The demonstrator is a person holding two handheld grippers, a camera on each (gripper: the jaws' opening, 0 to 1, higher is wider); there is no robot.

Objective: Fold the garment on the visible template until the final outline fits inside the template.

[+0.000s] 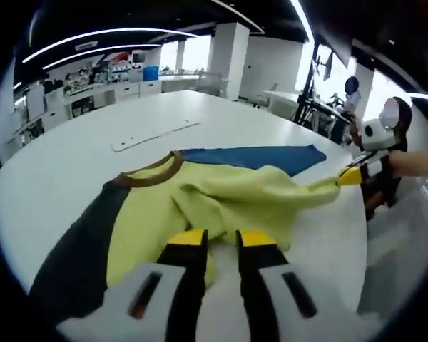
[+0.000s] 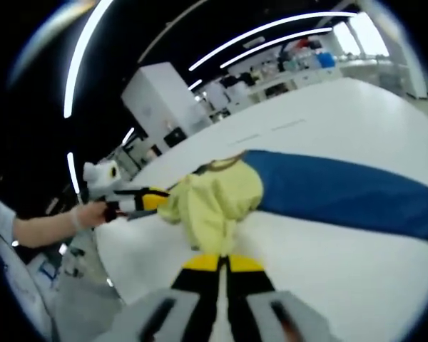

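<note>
Garment (image 1: 221,203): we record one yellow top with a brown collar, a dark grey sleeve and a blue sleeve. It lies on the white table (image 1: 71,153), partly folded, its yellow body bunched and pulled taut from two opposite edges, blue sleeve spread flat.

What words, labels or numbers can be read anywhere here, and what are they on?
None can be read.
The yellow garment with its blue sleeve bears no print.
The white table and the flat white strip on it are unmarked.
Shelf items at the far wall are too small and blurred to read.
</note>
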